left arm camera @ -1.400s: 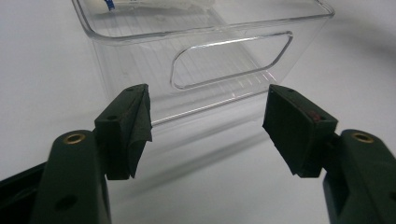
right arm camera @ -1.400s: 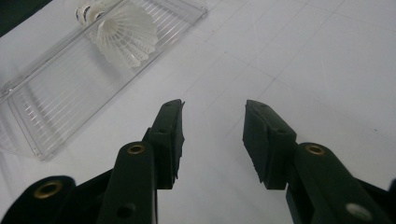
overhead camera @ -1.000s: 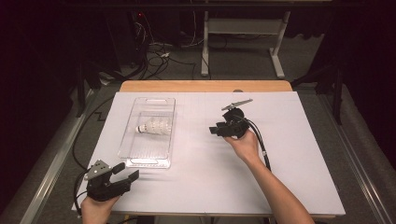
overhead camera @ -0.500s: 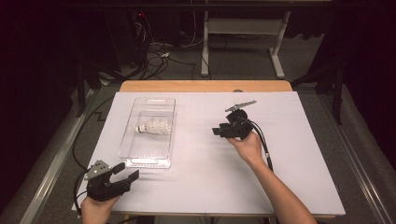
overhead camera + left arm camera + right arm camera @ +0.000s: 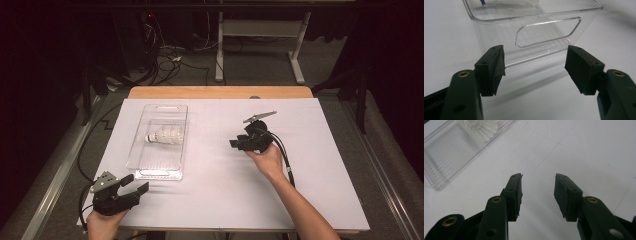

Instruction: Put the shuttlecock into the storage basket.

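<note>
We see the shuttlecock (image 5: 165, 135) lying on its side inside the clear tray (image 5: 142, 172). Our right gripper (image 5: 239, 144) hangs over the bare table (image 5: 320, 190), jaws half spread and empty; our left gripper (image 5: 134, 184), jaws wide, faces the tray's near end. A hasty reach may crush the feathers or push the light tray away

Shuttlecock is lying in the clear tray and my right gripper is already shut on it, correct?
Not quite. The shuttlecock does lie in the clear tray, but the right gripper is not shut on it: in the right gripper view its jaws stand apart over bare table with nothing between them, and the high view shows it well off to the tray's right.
</note>
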A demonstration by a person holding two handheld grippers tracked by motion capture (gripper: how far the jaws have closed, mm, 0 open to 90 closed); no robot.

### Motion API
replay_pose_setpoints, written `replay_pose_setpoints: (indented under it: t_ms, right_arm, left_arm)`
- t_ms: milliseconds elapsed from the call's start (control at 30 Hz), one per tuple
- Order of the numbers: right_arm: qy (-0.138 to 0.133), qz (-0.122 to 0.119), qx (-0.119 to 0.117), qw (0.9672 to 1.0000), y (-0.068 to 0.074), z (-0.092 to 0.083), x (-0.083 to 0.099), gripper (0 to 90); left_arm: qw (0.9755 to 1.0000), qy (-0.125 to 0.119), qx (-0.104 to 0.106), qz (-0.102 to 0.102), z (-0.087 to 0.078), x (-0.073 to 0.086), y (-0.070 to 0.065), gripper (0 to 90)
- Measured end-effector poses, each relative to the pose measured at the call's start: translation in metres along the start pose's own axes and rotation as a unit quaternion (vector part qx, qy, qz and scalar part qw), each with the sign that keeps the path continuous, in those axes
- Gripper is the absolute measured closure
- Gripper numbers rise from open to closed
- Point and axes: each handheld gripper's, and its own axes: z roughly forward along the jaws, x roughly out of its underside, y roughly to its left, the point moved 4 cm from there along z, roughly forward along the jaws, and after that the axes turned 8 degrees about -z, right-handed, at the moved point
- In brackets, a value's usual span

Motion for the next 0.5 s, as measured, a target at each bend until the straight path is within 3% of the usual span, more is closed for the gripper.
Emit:
replay_pose_setpoints:
  t_ms: [500]
  right_arm:
    - [-0.001, 0.005, 0.001, 1.0, -0.003, -0.006, 0.012, 58.3]
  left_arm:
    - [1.0, 0.0, 0.0, 0.0, 0.0, 0.0, 0.0, 32.9]
